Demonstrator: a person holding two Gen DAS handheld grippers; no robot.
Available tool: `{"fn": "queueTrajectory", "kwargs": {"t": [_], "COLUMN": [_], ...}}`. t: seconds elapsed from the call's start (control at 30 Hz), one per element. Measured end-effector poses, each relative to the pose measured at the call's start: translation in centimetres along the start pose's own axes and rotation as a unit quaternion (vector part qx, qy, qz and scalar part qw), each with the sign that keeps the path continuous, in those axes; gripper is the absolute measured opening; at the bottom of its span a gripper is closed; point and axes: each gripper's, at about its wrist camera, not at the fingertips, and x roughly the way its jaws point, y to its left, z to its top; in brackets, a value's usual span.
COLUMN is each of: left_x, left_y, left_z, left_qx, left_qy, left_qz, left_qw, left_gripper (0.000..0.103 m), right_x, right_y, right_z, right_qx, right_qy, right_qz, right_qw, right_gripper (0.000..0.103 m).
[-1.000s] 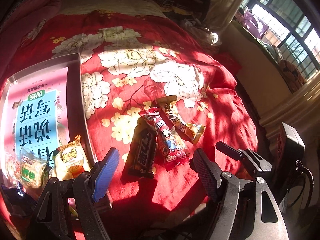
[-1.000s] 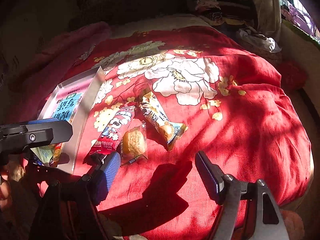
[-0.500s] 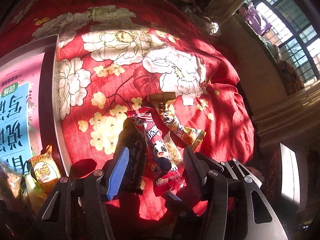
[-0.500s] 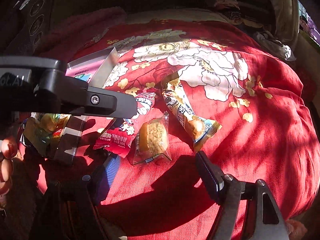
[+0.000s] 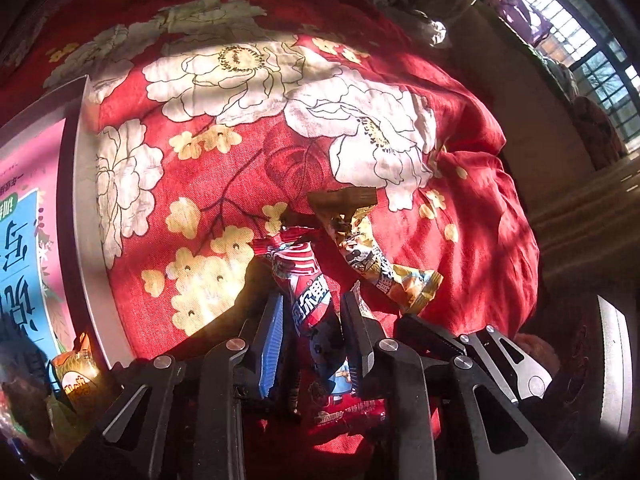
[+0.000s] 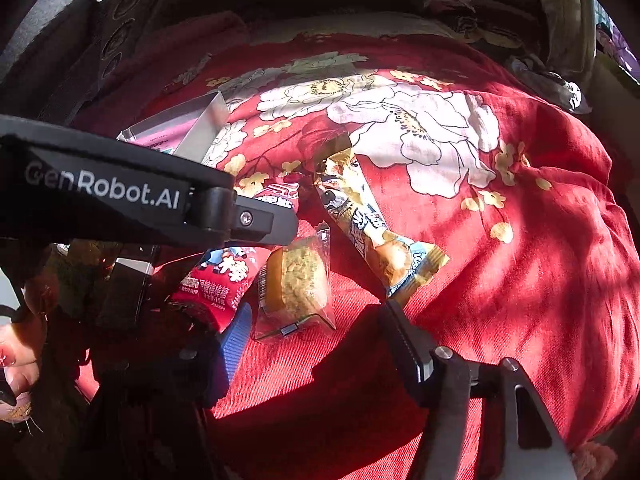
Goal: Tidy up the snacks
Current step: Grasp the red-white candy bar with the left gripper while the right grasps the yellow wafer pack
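Observation:
A long red snack packet [image 5: 308,280] lies on the red flowered bedspread [image 5: 224,184], and my left gripper [image 5: 312,304] is shut on its middle. In the right wrist view the same red packet [image 6: 224,280] sticks out under the left gripper's black body [image 6: 160,208]. Beside it lies a small cake in a clear wrapper [image 6: 298,280]. My right gripper [image 6: 316,324] hovers just in front of the cake with its jaws closing, and the pads do not touch it. A long yellow packet [image 6: 372,232] lies to the right.
A silver tray [image 5: 76,208] with a pink and blue printed sheet sits at the left and holds a few snack packets [image 5: 76,376] at its near end. A person's hand [image 6: 20,340] shows at the left edge. The bedspread drops away at the right.
My left gripper came down over the red packet and shut on it. My right gripper moved closer to the wrapped cake and its jaws narrowed.

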Motion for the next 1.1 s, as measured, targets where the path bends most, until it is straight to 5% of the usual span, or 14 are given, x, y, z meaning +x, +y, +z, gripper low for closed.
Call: {"fn": "queueTrajectory", "kwargs": {"t": [0.3,0.73,0.83,1.1], "left_x": [0.5,2.1,2.3,1.4], "left_y": [2.6,2.9,2.8,2.8], "left_z": [1.1,2.1,2.2,2.1], "left_qx": [-0.026,-0.047,-0.045,-0.053], "left_qy": [0.006,0.017,0.016,-0.009], "left_qz": [-0.01,-0.016,-0.015,-0.025], "left_qw": [0.9996,0.9986,0.9987,0.9983], "left_gripper": [0.027,0.029,0.028,0.026], "right_x": [0.3,3.0,3.0,1.6], "right_y": [0.6,2.5,1.7,-1.3], "right_z": [0.1,1.3,1.8,2.1], "right_qx": [-0.017,-0.104,-0.086,0.005], "right_qy": [0.001,0.008,0.007,-0.004], "right_qz": [0.01,-0.039,-0.025,0.065], "right_qw": [1.0,0.994,0.996,0.998], "right_gripper": [0.049,0.049,0.039,0.036]}}
